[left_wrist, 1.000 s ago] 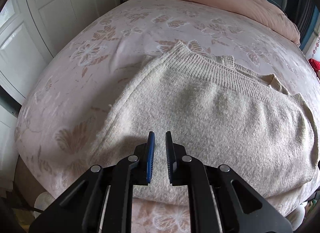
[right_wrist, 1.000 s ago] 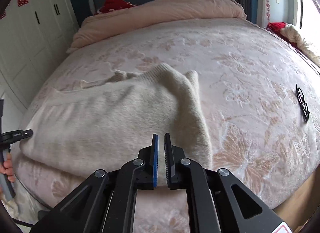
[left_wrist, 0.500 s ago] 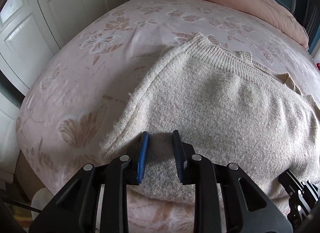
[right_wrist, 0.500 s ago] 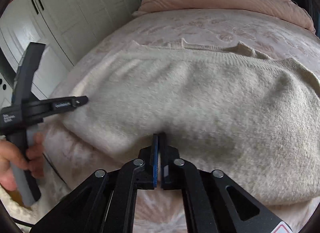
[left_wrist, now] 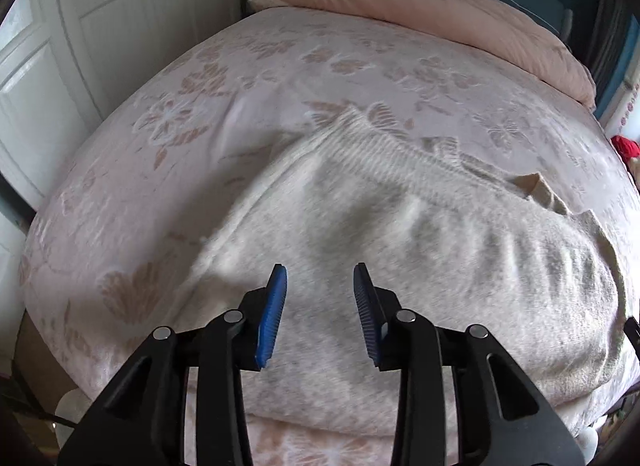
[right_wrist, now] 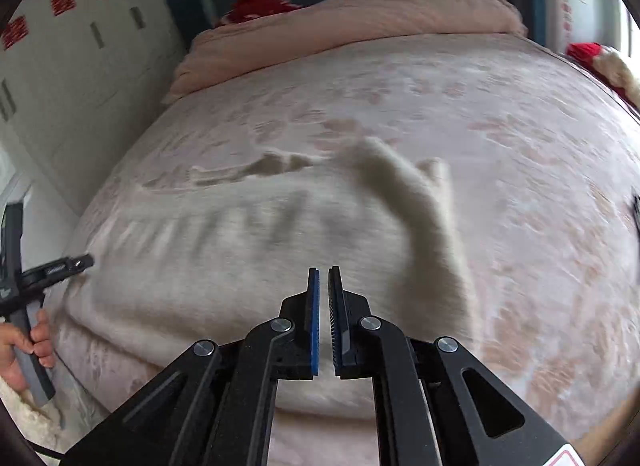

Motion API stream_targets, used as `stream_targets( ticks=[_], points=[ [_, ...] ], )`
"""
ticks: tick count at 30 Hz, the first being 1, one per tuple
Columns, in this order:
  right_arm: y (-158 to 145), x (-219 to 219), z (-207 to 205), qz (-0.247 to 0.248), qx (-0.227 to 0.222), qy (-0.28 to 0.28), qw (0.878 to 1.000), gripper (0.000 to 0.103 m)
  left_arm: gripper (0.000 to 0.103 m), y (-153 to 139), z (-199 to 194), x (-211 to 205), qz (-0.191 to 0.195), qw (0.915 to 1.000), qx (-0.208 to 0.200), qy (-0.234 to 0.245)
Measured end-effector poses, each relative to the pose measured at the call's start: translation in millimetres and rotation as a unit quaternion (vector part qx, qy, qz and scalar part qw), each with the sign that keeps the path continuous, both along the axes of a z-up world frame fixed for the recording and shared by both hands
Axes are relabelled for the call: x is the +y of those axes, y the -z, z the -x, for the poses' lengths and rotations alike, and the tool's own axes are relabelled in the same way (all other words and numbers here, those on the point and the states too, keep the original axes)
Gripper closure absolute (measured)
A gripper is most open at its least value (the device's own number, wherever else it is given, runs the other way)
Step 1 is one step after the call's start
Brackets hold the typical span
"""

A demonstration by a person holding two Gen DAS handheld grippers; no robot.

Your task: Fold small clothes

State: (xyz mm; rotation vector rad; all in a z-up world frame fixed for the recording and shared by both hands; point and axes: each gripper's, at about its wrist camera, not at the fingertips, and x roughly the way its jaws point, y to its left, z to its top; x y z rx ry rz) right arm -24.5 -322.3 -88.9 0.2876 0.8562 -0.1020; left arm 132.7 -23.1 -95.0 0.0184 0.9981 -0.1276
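Note:
A cream knitted sweater (left_wrist: 420,250) lies folded on the bed near its front edge; it also shows in the right wrist view (right_wrist: 248,266). My left gripper (left_wrist: 320,278) is open and empty, its blue pads over the sweater's near left part. My right gripper (right_wrist: 324,278) has its pads almost together with a thin gap and nothing between them, above the sweater's near right part. The left gripper's tip (right_wrist: 80,264) shows at the sweater's left edge in the right wrist view, with the hand (right_wrist: 24,342) holding it.
The bed (left_wrist: 208,97) has a pink floral cover. A pink duvet (left_wrist: 440,17) is piled at the headboard end. White wardrobe doors (left_wrist: 80,25) stand to the left. A red item (right_wrist: 584,51) lies at the bed's right side.
My left gripper has opened wider and pulled back a little. My right gripper has swung right and back, and its pads have parted slightly. Both views are blurred from motion.

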Motion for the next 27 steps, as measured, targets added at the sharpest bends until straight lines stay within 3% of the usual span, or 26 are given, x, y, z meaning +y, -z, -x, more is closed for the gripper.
stream_targets(
  ticks=[2, 4, 5, 7, 9, 10, 12, 14, 17, 21, 23, 25, 27],
  points=[
    [15.4, 24.2, -36.3, 0.029, 0.017, -0.049, 0.998, 0.102, 0.061, 15.6, -13.0, -23.4, -0.023, 0.9994, 0.016, 0.022],
    [37.1, 13.7, -62.0, 0.064, 0.049, -0.034, 0.996, 0.103, 0.060, 37.6, -28.1, -31.5, -0.038, 0.9983, 0.040, 0.019],
    [42.2, -6.0, -65.5, 0.069, 0.051, 0.001, 0.996, 0.103, 0.059, 40.6, -33.0, -29.2, -0.033, 0.9988, 0.035, 0.014],
    [38.3, -61.3, -52.9, 0.033, 0.039, 0.088, 0.995, 0.103, 0.058, 38.4, -40.1, -23.5, -0.019, 0.9990, 0.036, 0.017],
    [25.2, -96.3, -32.8, 0.044, 0.038, 0.166, 0.984, 0.103, 0.058, 33.3, -42.6, -13.8, 0.005, 0.9988, 0.046, 0.014],
    [17.0, -104.4, -22.5, 0.048, 0.034, 0.178, 0.982, 0.094, 0.059, 26.6, -40.4, -4.3, 0.021, 0.9989, 0.042, 0.008],
    [-1.6, -94.8, -7.9, 0.040, 0.013, 0.150, 0.988, 0.094, 0.056, 14.4, -31.5, 15.1, 0.053, 0.9982, 0.027, -0.011],
    [-17.7, -53.9, 1.6, 0.041, -0.010, 0.091, 0.995, 0.092, 0.053, 7.2, -19.5, 41.3, 0.071, 0.9963, 0.021, -0.044],
    [-17.1, 25.4, 0.4, 0.020, -0.025, -0.010, 0.999, 0.092, 0.053, 5.3, -3.1, 61.2, 0.055, 0.9960, 0.021, -0.067],
    [11.3, 114.3, -31.1, -0.002, -0.002, -0.110, 0.994, 0.093, 0.053, 2.9, 8.7, 59.6, 0.016, 0.9982, 0.014, -0.055],
    [26.5, 133.0, -50.1, 0.013, 0.014, -0.129, 0.991, 0.097, 0.053, 4.8, 10.4, 57.2, 0.007, 0.9985, 0.018, -0.052],
    [37.8, 129.6, -64.5, 0.048, 0.034, -0.107, 0.993, 0.099, 0.053, 7.4, 11.8, 55.3, 0.002, 0.9987, 0.021, -0.046],
    [27.0, 120.7, -62.7, 0.051, 0.036, -0.086, 0.994, 0.097, 0.053, 9.5, 14.1, 55.7, -0.002, 0.9989, 0.021, -0.042]
  ],
)
